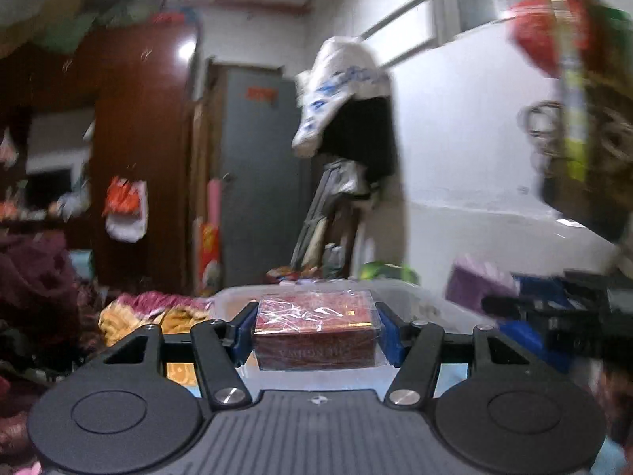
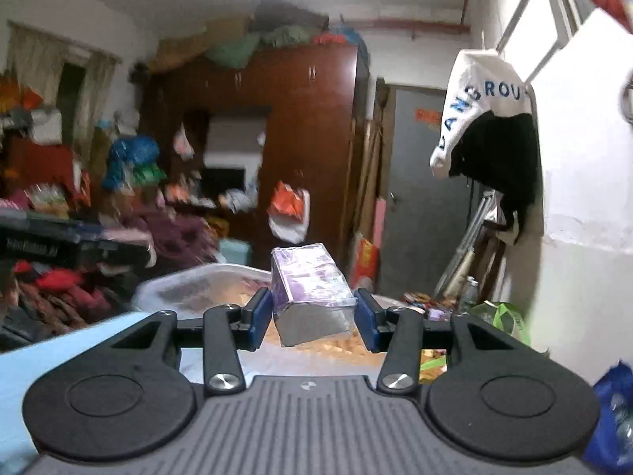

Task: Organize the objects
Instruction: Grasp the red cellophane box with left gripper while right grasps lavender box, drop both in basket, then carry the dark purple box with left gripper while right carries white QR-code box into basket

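Left gripper: red box is clamped between the pads, above a clear bin.
Right gripper: purple box is gripped, tilted.

Light blue flat surface at lower left of the right wrist view, translucent plastic storage bin resting on it, orange patterned cloth heaped beside the bin

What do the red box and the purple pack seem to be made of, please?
Red box: probably printed cardboard under clear glossy film, judging by the crinkled highlights on top. Purple pack: shiny plastic wrap with a silvery end face, contents unclear. Clear bin behind: translucent plastic, it seems.
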Available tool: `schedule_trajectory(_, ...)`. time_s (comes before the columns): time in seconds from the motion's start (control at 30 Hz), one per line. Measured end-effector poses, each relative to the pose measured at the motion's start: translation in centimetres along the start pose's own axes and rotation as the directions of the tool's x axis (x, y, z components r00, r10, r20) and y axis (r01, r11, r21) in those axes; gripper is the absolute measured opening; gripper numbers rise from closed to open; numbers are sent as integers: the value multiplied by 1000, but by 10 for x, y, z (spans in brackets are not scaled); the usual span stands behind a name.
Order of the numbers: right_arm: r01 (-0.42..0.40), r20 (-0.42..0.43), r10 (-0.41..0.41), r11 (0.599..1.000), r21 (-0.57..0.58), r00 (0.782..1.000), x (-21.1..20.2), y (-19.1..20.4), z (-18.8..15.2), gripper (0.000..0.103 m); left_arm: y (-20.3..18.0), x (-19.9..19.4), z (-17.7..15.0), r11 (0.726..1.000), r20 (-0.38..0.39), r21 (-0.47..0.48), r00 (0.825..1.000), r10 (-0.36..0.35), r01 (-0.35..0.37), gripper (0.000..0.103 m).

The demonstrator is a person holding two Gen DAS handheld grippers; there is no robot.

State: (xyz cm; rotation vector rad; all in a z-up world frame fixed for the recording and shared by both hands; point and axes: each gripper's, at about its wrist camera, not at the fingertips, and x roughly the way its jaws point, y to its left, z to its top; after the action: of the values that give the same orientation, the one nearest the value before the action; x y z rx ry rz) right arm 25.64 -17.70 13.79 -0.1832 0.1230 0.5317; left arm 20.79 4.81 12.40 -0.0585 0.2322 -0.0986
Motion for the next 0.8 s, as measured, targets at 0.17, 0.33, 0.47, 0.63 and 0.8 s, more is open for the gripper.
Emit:
schedule_trajectory(0.17, -2, -68, 3, 1000, 18, 998, 46, -4, 1, 51, 7, 56, 7, 1000, -85, -24, 996, 17, -19, 82)
schedule_trajectory(0.33, -12, -49, 15, 999, 52, 999, 14, -1, -11, 103, 11, 48, -9, 998, -88, -60, 996, -14, 9, 92)
schedule_trajectory(0.47, -36, -22, 38, 998, 56, 999, -53, 13, -50, 103, 6, -21, -47, 999, 10, -17, 999, -33, 34, 103)
schedule_trajectory(0.63, -134, -24, 137, 985, 112, 990, -118, 37, -128, 103, -6, -84, -109, 999, 11, 43, 1000, 1, -2, 103)
schedule_trajectory(0.8, -221, -10, 226, 959, 175, 974, -131, 45, -165, 101, -3, -108, -147, 999, 13, 10, 999, -46, 46, 103)
